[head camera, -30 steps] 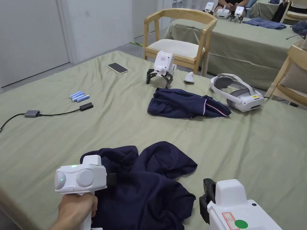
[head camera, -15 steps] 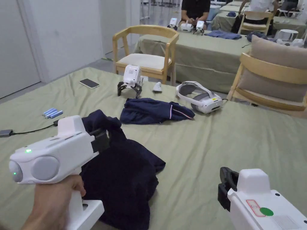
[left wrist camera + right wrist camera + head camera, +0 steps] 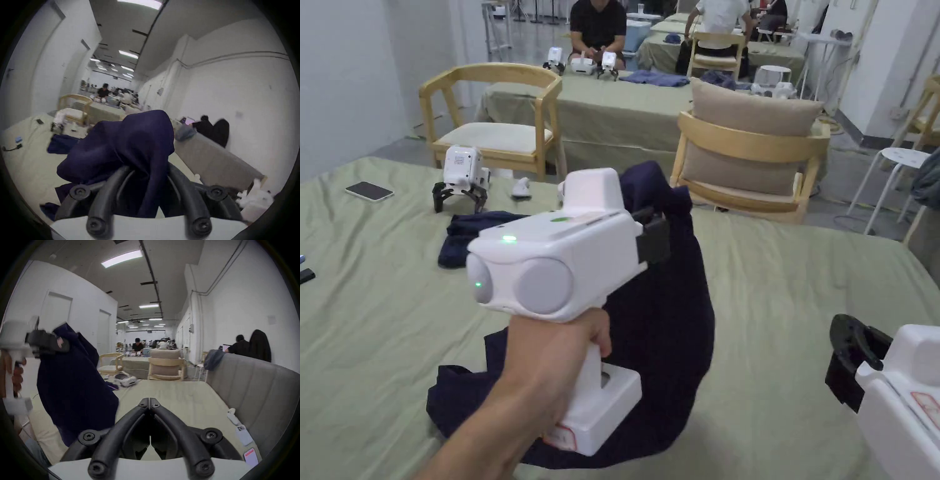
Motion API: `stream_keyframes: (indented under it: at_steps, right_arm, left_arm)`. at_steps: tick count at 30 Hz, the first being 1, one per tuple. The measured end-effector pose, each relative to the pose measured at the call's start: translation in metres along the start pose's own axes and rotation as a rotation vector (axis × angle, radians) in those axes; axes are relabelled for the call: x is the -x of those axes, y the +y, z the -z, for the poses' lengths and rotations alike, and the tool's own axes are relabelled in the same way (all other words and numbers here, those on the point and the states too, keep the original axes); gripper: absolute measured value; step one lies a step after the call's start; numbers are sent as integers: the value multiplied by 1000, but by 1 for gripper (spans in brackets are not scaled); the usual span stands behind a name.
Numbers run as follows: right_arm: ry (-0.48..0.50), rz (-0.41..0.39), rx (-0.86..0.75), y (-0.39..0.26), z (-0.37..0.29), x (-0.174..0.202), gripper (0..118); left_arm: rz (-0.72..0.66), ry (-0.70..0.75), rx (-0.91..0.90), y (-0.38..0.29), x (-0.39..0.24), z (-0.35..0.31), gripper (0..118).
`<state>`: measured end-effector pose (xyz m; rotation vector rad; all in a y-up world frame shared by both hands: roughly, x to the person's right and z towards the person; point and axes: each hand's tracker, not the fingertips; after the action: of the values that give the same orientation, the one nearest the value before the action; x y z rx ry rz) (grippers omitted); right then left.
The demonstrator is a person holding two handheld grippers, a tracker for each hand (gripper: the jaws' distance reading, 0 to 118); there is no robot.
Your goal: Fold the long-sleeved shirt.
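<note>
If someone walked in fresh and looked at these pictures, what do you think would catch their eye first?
Most likely the left gripper, raised in the middle of the head view and shut on a bunched part of the navy shirt, whose lower part lies on the green table cover. Next, the right gripper, low at the right, jaws closed on nothing. Behind, a second dark garment lies near a spare gripper.

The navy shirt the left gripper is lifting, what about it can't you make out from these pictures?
- Head view: the left gripper body hides the navy shirt middle and the jaw tips.
- Left gripper view: bunched cloth covers the jaw tips; sleeves and collar cannot be told apart.
- Right gripper view: motion blur softens its outline.
</note>
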<state>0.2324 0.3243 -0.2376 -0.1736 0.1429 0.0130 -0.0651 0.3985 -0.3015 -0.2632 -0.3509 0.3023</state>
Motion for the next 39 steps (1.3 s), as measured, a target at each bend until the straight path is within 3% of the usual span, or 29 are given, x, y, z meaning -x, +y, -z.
stream_keyframes:
  at_steps: [9,12,14,15,16,17,19,23,28,30,31,33,35,37,39]
  right_arm:
    - [-155,26,141,-54,-9,-74,0]
    - [-188,33,204,-75,-6,-87,0]
    - [-194,38,233,-86,-3,-93,0]
    - [-199,45,243,-90,-2,-94,0]
    - [-198,49,246,-94,0,-96,0]
    - [-201,55,248,-95,0,-96,0]
    - [-201,71,244,-95,-1,-95,0]
    - [-191,72,208,-84,-6,-85,0]
    - [-172,82,146,-66,-13,-70,0]
    - [-160,85,132,-62,-16,-62,0]
    - [-152,85,122,-61,-19,-58,0]
    - [-143,80,121,-62,-23,-47,0]
    - [-132,74,126,-68,-25,-38,0]
    - [-118,68,145,-77,-26,-29,0]
    - [-106,65,167,-84,-27,-22,0]
  left_arm:
    - [73,-23,588,-200,-74,173,21]
    - [92,-19,624,-230,-81,193,23]
    - [146,8,642,-231,-90,191,42]
    - [177,-5,625,-228,-91,189,63]
    - [187,-15,600,-223,-89,185,93]
    - [187,-15,594,-212,-97,170,109]
    - [172,1,539,-191,-88,153,105]
    - [105,34,396,-136,-67,105,106]
    - [196,175,217,-106,-17,37,111]
    - [229,224,207,-108,3,18,101]
    - [219,235,196,-111,12,7,77]
    - [208,266,202,-120,30,-6,13]
    - [145,265,218,-130,50,-18,5]
    - [62,254,244,-142,60,-29,4]
    - [94,293,263,-153,69,-35,4]
